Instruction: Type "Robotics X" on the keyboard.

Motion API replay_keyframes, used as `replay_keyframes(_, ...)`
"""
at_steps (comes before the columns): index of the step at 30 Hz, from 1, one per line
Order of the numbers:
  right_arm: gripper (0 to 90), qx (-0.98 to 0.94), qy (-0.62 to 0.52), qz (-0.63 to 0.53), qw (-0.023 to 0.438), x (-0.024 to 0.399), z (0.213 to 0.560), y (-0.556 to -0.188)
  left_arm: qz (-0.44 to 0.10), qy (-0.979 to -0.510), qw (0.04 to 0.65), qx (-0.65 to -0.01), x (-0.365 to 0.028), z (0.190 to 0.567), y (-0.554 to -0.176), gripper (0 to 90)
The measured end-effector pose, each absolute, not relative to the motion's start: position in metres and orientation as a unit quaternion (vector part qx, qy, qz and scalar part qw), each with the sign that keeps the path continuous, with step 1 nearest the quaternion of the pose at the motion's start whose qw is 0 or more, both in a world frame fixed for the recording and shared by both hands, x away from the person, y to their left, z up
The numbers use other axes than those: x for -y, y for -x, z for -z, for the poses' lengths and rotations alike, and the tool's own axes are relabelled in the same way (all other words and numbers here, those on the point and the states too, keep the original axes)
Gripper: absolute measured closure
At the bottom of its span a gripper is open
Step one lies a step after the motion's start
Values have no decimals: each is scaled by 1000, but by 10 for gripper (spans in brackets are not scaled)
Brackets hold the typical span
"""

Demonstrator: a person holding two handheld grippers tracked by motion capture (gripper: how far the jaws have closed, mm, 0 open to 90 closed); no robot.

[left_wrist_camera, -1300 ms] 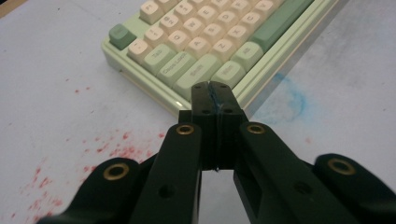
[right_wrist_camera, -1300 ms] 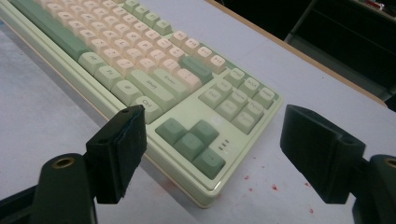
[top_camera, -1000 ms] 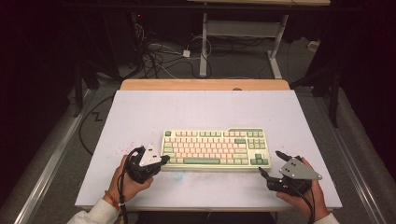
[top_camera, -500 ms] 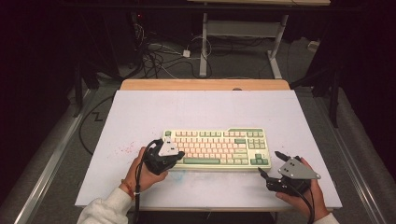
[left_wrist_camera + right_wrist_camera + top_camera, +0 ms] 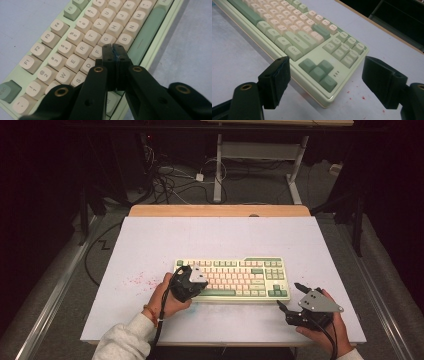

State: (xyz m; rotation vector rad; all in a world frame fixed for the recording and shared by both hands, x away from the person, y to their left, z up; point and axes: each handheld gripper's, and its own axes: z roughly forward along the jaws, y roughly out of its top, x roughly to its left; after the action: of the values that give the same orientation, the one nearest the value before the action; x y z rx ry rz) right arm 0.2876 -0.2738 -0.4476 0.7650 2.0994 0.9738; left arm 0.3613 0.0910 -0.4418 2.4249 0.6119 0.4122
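A cream and green keyboard (image 5: 240,275) lies across the middle of the white table. My left gripper (image 5: 192,281) hovers over its left part with jaws shut and nothing between them. In the left gripper view the closed tips (image 5: 112,47) hang just above the F, G and V keys of the keyboard (image 5: 75,37); whether they touch a key I cannot tell. My right gripper (image 5: 290,295) rests open off the keyboard's right front corner. Its pads (image 5: 279,75) frame the arrow keys of the keyboard (image 5: 294,32) from a short distance.
Red specks (image 5: 137,280) stain the white tabletop (image 5: 225,235) left of the keyboard. A wooden strip (image 5: 220,211) borders the far edge. Beyond it, cables (image 5: 170,180) and a metal desk frame (image 5: 217,170) stand on the dark floor.
My left gripper has moved right, from the bare table beside the keyboard to over its left keys. The right gripper has kept still.
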Motion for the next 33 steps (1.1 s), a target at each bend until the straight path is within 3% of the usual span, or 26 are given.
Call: replay_keyframes(33,239,-813,-292,-371,342,272,450,-287,-163,-915,287,-233,-88,444,-366,855)
